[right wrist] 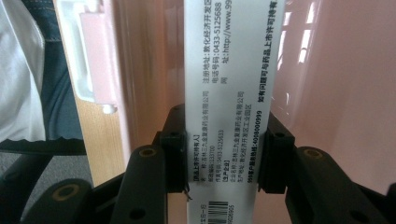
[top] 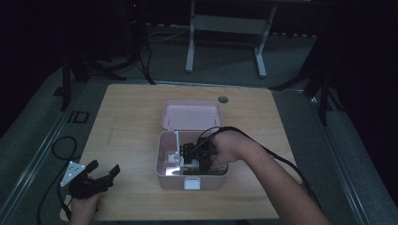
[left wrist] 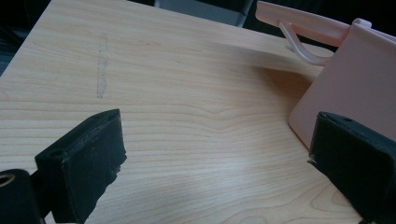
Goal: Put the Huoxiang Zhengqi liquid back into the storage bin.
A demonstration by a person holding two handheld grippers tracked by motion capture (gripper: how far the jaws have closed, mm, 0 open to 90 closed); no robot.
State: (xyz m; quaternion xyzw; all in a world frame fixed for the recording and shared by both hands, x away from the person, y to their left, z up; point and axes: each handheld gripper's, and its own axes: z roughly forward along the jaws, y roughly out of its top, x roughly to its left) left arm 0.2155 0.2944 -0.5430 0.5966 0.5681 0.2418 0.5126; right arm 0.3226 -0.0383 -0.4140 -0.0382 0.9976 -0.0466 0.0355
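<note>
The right gripper (top: 195, 157) is down inside the open pink box (top: 164, 176) at the centre of the high view, its jaws clamped on the narrow sides of a white carton (right wrist: 231, 93) printed with text and a barcode. In the right gripper view the carton runs up the middle of the frame between the pads, with pink wall close on both sides. So the packing looks partly done: the carton is in the box but not let go, and whether it rests on the floor of the box I cannot tell in this dim light. A darker item seems to lie along the near wall. What remains is to release and lift out, then probably shut the lid (top: 191, 115), which lies folded back behind the box.

Room is tight inside, so the way out is straight up. The left gripper (top: 96, 176) sits at lower left, jaws spread and empty, with bare table (left wrist: 187, 116) around it and the box's corner just beside one pad.
</note>
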